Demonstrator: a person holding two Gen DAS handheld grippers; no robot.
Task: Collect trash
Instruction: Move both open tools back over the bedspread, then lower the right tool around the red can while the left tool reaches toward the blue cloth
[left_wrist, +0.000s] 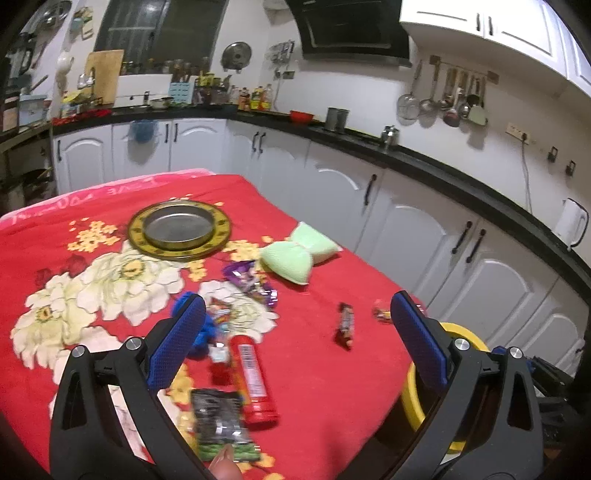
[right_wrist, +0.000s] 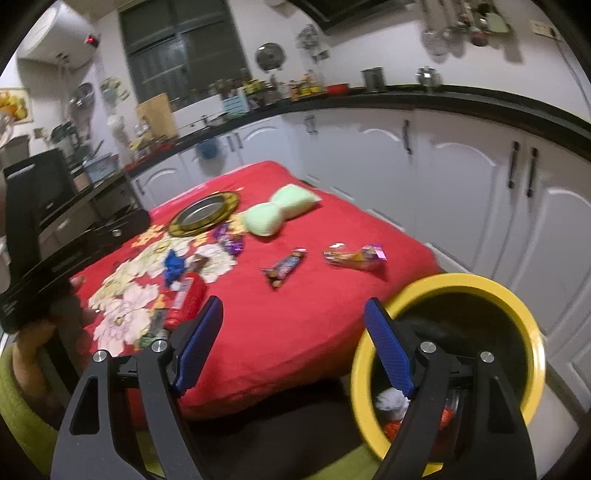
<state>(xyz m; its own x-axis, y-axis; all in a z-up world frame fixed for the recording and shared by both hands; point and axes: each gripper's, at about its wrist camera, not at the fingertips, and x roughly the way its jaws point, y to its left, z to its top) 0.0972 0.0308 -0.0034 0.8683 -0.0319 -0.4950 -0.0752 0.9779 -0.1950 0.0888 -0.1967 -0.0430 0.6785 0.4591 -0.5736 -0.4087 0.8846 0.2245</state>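
Trash lies scattered on a red flowered cloth (left_wrist: 325, 369): a red tube wrapper (left_wrist: 255, 380), a black-and-green packet (left_wrist: 221, 424), a purple wrapper (left_wrist: 251, 282), a small dark candy bar (left_wrist: 345, 325) and a crumpled blue piece (left_wrist: 201, 334). My left gripper (left_wrist: 301, 332) hovers open above these, holding nothing. My right gripper (right_wrist: 293, 347) is open and empty over the table's near edge. Its right finger (right_wrist: 388, 350) overlaps the rim of the yellow bin (right_wrist: 517, 314). A white ball and red scraps lie in the bin. The candy bar (right_wrist: 286, 267) and a colourful wrapper (right_wrist: 354, 254) lie beyond.
A pale green cushion (left_wrist: 299, 254) and a gold-rimmed metal plate (left_wrist: 179, 230) sit at the table's far side. White cabinets under a black counter (left_wrist: 424, 155) curve around behind. A hand (right_wrist: 40, 328) grips a black tool at the left edge of the right wrist view.
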